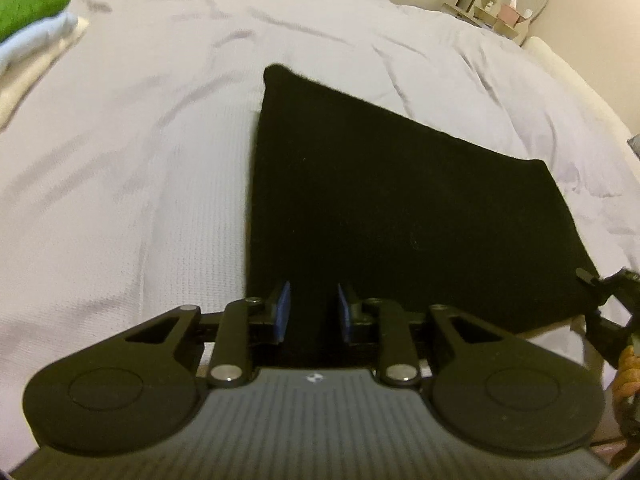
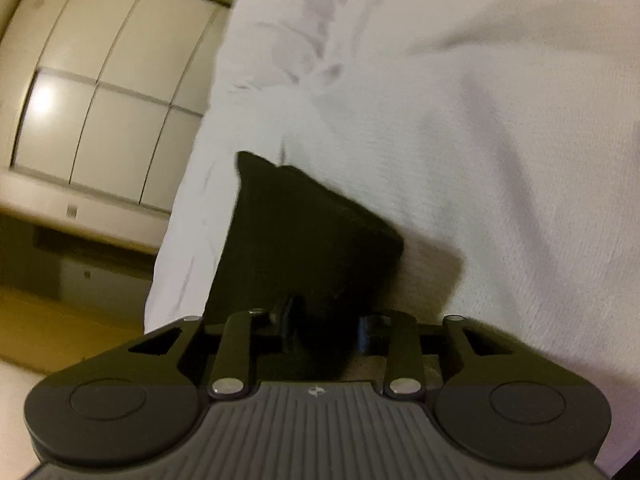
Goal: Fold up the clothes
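Observation:
A black garment (image 1: pixel 392 208), folded into a flat square-ish shape, lies on the pale bed sheet (image 1: pixel 140 140). My left gripper (image 1: pixel 311 308) sits at the garment's near edge, its blue pads (image 1: pixel 283 308) a small gap apart with black cloth between them. My right gripper (image 2: pixel 324 320) is at the garment's (image 2: pixel 304 240) other near corner, with black cloth between its dark fingers; its tip shows at the right edge of the left wrist view (image 1: pixel 600 284). The cloth hides how far either pair of fingers has closed.
A stack of folded clothes, green (image 1: pixel 28 8) on top of light blue and cream, sits at the bed's far left. A shelf with small items (image 1: pixel 508 8) stands beyond the bed. White wardrobe doors (image 2: pixel 100 100) and a wooden floor (image 2: pixel 60 320) lie left of the bed.

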Motion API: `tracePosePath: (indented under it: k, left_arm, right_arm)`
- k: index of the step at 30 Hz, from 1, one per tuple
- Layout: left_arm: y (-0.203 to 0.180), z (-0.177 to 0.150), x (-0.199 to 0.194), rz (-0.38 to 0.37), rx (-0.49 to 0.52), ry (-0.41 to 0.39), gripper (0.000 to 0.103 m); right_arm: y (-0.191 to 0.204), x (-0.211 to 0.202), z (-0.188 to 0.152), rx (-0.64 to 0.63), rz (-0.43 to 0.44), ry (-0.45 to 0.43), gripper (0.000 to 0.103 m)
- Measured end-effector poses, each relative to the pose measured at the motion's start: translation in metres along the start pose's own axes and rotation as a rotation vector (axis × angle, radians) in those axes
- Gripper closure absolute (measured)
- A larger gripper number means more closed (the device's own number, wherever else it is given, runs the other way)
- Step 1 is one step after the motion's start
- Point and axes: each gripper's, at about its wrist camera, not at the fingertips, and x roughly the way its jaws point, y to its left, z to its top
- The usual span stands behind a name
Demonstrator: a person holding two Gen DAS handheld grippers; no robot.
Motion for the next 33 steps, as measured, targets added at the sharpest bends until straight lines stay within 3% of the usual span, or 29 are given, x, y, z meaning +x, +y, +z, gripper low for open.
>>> tracePosePath:
  k: [1, 4, 8, 11, 14, 18, 20, 22, 24, 25, 29, 31, 33]
  left_arm:
    - [0.002, 0.001, -0.001, -0.012, -0.005, -0.002, 0.083]
    - [0.012, 0.004, -0.006, -0.047, -0.037, -0.009, 0.084]
    - [0.024, 0.005, -0.011, -0.092, -0.08, -0.031, 0.085]
    - [0.032, 0.002, -0.019, -0.124, -0.104, -0.051, 0.085]
    - [0.045, -0.001, -0.022, -0.165, -0.155, -0.065, 0.084]
    - [0.066, -0.005, -0.017, -0.248, -0.257, -0.045, 0.083]
    - [0.072, -0.004, -0.014, -0.285, -0.294, -0.035, 0.083]
    - [0.075, -0.004, -0.013, -0.309, -0.315, -0.034, 0.08]
    - [0.075, -0.001, -0.012, -0.332, -0.331, -0.034, 0.08]
    - [0.074, 0.0, -0.011, -0.345, -0.337, -0.035, 0.08]
    - [0.07, 0.007, -0.01, -0.408, -0.357, -0.039, 0.077]
    - [0.067, 0.009, -0.007, -0.423, -0.355, -0.04, 0.075]
    - [0.063, 0.014, 0.001, -0.433, -0.355, -0.032, 0.074]
  right_arm:
    - [0.008, -0.001, -0.002, -0.05, -0.018, -0.022, 0.09]
    - [0.04, -0.007, -0.013, -0.257, -0.074, -0.095, 0.091]
    - [0.12, -0.016, -0.06, -0.748, -0.088, -0.224, 0.091]
    - [0.17, -0.01, -0.128, -1.171, -0.042, -0.265, 0.091]
    - [0.188, -0.001, -0.205, -1.526, 0.046, -0.23, 0.091]
    - [0.164, 0.027, -0.285, -1.849, 0.083, -0.031, 0.088]
    - [0.149, 0.034, -0.301, -1.912, 0.069, 0.032, 0.062]
    - [0.135, 0.033, -0.312, -1.962, 0.06, 0.06, 0.052]
    - [0.133, 0.02, -0.301, -1.902, 0.093, 0.078, 0.042]
    - [0.134, 0.012, -0.29, -1.844, 0.111, 0.087, 0.038]
    - [0.133, -0.018, -0.23, -1.533, 0.159, 0.098, 0.038]
    - [0.127, -0.03, -0.192, -1.311, 0.164, 0.111, 0.038]
    - [0.115, -0.028, -0.152, -1.057, 0.113, 0.139, 0.038]
